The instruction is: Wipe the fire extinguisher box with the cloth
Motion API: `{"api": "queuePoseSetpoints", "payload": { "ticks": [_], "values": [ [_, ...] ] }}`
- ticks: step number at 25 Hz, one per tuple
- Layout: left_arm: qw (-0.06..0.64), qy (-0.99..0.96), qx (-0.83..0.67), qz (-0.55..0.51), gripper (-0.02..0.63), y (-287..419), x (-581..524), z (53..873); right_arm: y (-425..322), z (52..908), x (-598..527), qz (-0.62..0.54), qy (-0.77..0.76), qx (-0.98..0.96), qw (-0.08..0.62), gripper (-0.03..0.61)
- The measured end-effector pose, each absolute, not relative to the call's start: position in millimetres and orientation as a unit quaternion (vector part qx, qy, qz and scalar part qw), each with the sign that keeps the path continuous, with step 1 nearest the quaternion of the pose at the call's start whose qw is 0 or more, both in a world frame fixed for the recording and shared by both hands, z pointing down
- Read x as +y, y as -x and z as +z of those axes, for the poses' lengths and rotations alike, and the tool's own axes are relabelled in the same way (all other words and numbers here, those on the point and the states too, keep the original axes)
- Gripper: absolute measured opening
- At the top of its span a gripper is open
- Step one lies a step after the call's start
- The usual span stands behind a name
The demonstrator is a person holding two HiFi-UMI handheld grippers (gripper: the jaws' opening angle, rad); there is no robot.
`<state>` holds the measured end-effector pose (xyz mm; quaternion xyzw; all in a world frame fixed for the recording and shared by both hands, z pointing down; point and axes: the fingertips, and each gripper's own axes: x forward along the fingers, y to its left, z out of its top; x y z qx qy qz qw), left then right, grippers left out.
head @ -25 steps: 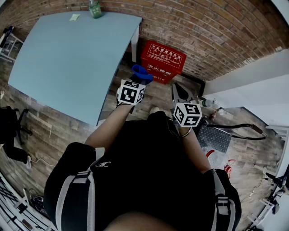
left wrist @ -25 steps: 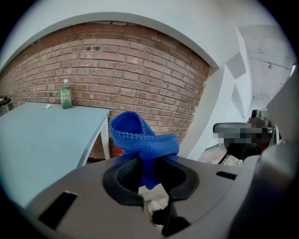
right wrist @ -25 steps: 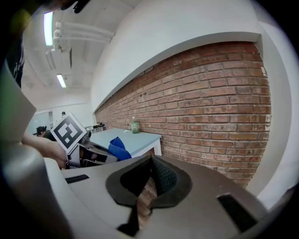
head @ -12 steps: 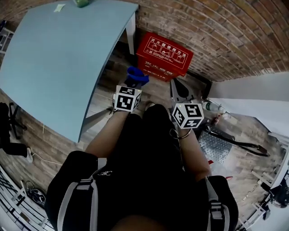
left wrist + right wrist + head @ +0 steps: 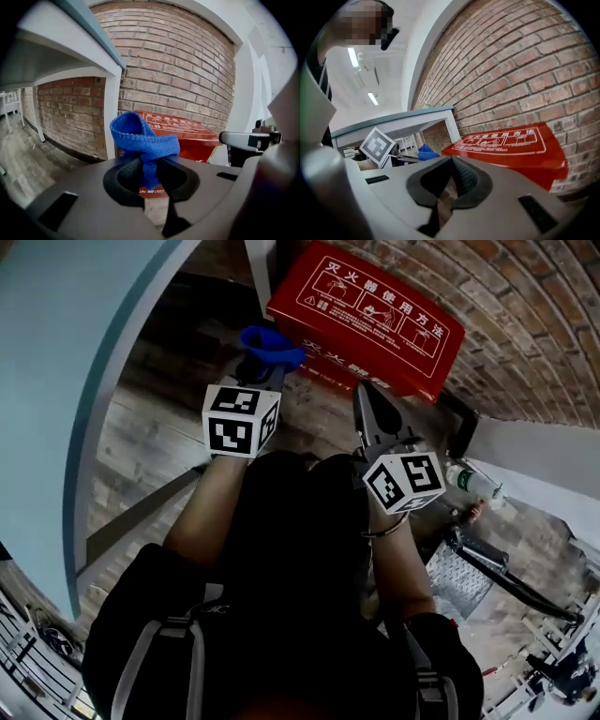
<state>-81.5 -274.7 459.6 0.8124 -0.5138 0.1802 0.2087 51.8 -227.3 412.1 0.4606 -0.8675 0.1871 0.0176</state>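
Observation:
The red fire extinguisher box (image 5: 370,320) with white print stands on the floor against the brick wall. My left gripper (image 5: 262,367) is shut on a blue cloth (image 5: 270,343), which bunches out past its tips just short of the box's near left corner. In the left gripper view the cloth (image 5: 143,140) loops up from the left gripper (image 5: 150,171), with the box (image 5: 187,133) behind it. My right gripper (image 5: 366,399) is shut and holds nothing, its tip close to the box's front face. The right gripper view shows the box lid (image 5: 511,145) and the cloth (image 5: 426,152) to the left.
A pale blue table (image 5: 56,352) spreads over the left, and its white leg (image 5: 111,112) stands just left of the box. A brick wall (image 5: 525,324) runs behind. A plastic bottle (image 5: 473,486) and a dark metal frame (image 5: 506,563) lie on the wooden floor at right.
The person has leaned in towards the box, which now looks much larger. Both grippers have moved forward to its front, and the left still holds the cloth.

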Motion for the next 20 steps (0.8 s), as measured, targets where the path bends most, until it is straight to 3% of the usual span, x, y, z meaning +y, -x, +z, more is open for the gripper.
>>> {"api": "queuePoseSetpoints", "payload": {
  "ticks": [5, 9, 12, 16, 20],
  "values": [
    [0.18, -0.824, -0.509, 0.171, 0.078, 89.0, -285.8, 492.4, -30.0, 464.5, -226.9, 0.188, -0.44, -0.878, 0.009, 0.015],
    [0.113, -0.835, -0.497, 0.205, 0.078, 94.0, -302.4, 490.2, -11.1, 451.2, -223.4, 0.156, -0.457, -0.876, -0.011, 0.015],
    [0.1, -0.838, -0.488, 0.221, 0.078, 95.0, -309.1, 493.4, -7.7, 444.5, -212.1, 0.149, -0.478, -0.865, -0.024, 0.015],
    [0.09, -0.851, -0.473, 0.21, 0.078, 81.5, -318.5, 496.2, -30.2, 449.3, -183.3, 0.145, -0.504, -0.852, -0.003, 0.015],
    [0.081, -0.865, -0.455, 0.197, 0.078, 53.3, -323.4, 498.4, -66.5, 452.8, -170.1, 0.204, -0.54, -0.815, -0.048, 0.015]
  ]
}}
